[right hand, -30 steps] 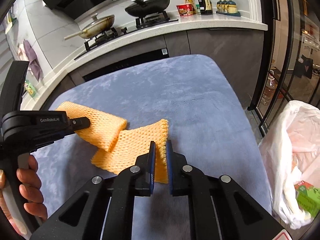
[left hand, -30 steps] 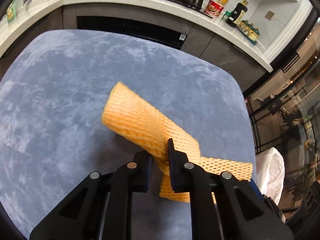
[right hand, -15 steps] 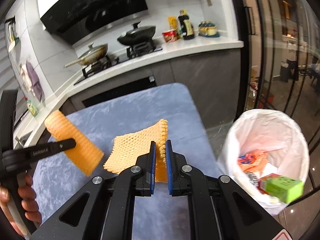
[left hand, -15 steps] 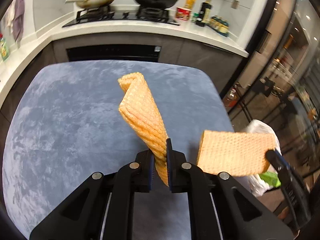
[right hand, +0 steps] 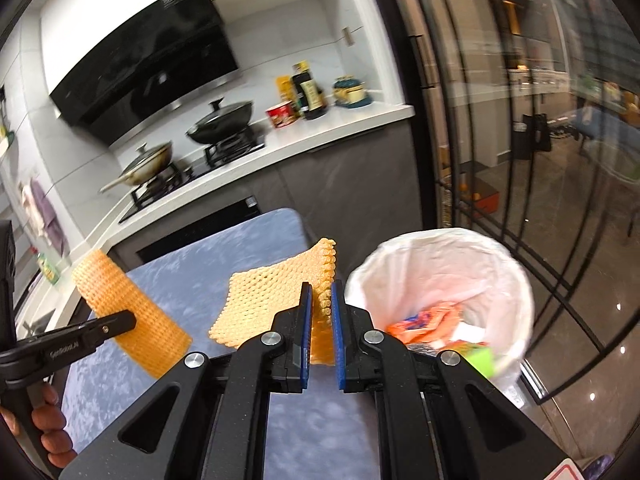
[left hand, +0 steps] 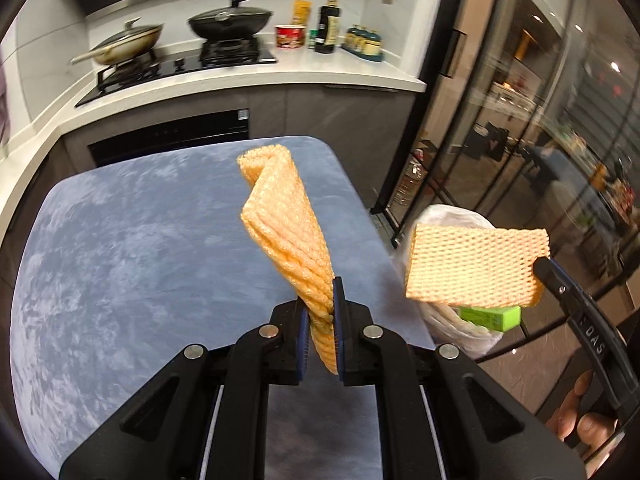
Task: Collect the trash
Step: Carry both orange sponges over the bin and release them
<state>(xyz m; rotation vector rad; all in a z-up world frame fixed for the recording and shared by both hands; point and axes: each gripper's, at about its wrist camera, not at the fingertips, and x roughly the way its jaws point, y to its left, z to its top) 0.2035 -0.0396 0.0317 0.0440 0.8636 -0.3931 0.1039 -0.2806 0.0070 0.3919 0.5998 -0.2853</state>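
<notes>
Kitchen, blue-grey surface (left hand: 120, 248) below. Left claw (left hand: 320, 320): clenched on folded orange foam net (left hand: 284, 224), held above the surface. Right claw (right hand: 318, 320): clenched on second orange foam net (right hand: 272, 300), beside white-lined trash bin (right hand: 500, 264) holding wrappers, off the surface's edge.

Two orange foam nets (left hand: 286, 232) (right hand: 272, 300) hang aloft near the white-lined bin (right hand: 516, 280).

The bin (left hand: 444, 216) is mostly hidden behind the flat foam net (left hand: 476, 266) in the left view, and its contents (right hand: 436, 328) are blurred in the right view. The labels on the counter bottles (left hand: 330, 26) are too small to read. Each holding hand (left hand: 582, 420) is cut off by the picture's edge
</notes>
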